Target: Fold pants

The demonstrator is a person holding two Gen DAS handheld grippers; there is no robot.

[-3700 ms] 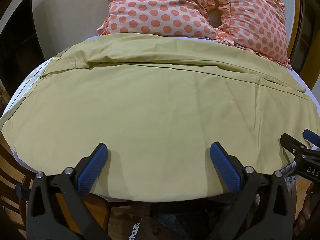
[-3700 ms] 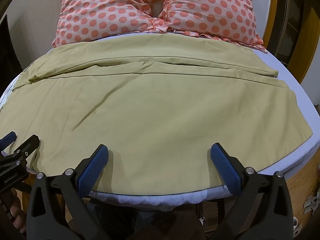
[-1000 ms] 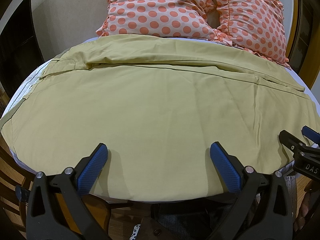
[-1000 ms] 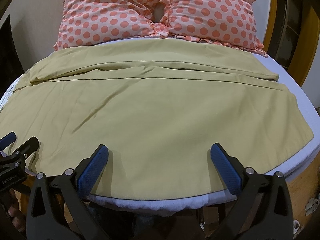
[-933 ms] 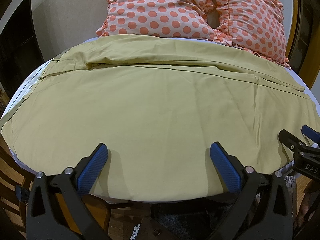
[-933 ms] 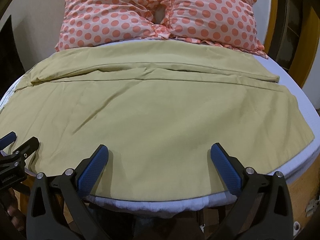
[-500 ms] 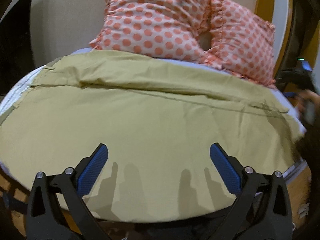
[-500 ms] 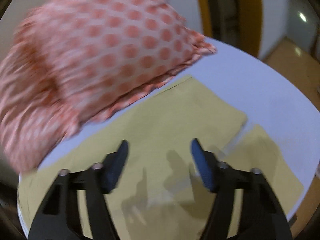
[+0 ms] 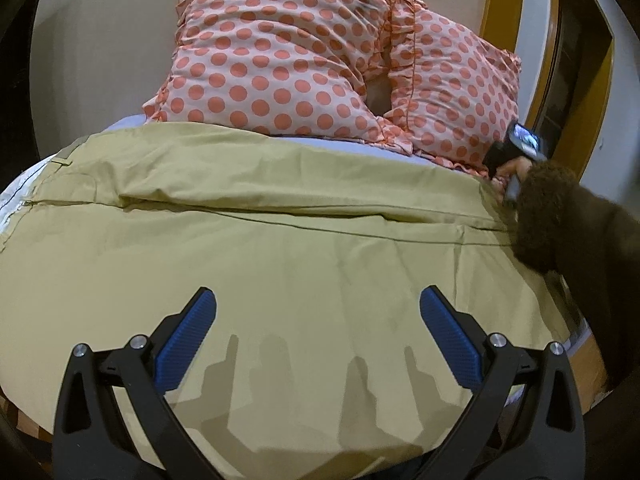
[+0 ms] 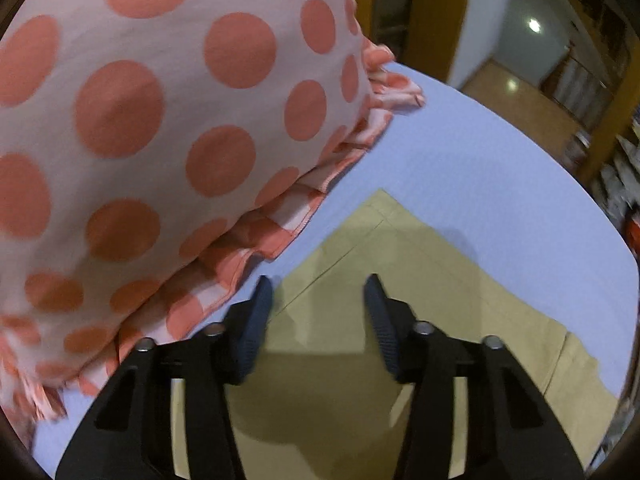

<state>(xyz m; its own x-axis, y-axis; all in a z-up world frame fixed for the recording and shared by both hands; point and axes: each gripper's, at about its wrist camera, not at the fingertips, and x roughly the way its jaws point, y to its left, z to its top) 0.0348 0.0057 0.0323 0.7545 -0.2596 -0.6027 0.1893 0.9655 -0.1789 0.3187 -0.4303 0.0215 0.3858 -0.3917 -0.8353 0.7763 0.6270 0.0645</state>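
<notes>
The khaki pants [image 9: 280,248] lie spread flat across the bed [image 10: 480,152], just below the polka-dot pillows [image 9: 280,60]. The right gripper [image 10: 318,304], fingers fairly narrow and empty, hovers at the hem corner beside the pillow ruffle [image 10: 256,248]; it could pinch that ruffle or only one layer. The left gripper [image 9: 316,336] hangs wide, empty.

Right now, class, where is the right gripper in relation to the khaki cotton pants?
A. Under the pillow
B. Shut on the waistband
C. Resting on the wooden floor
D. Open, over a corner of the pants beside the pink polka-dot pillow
D: the right gripper stands open over the corner of the khaki cotton pants, with the pink polka-dot pillow just to its left on the pale blue bedsheet.
</notes>
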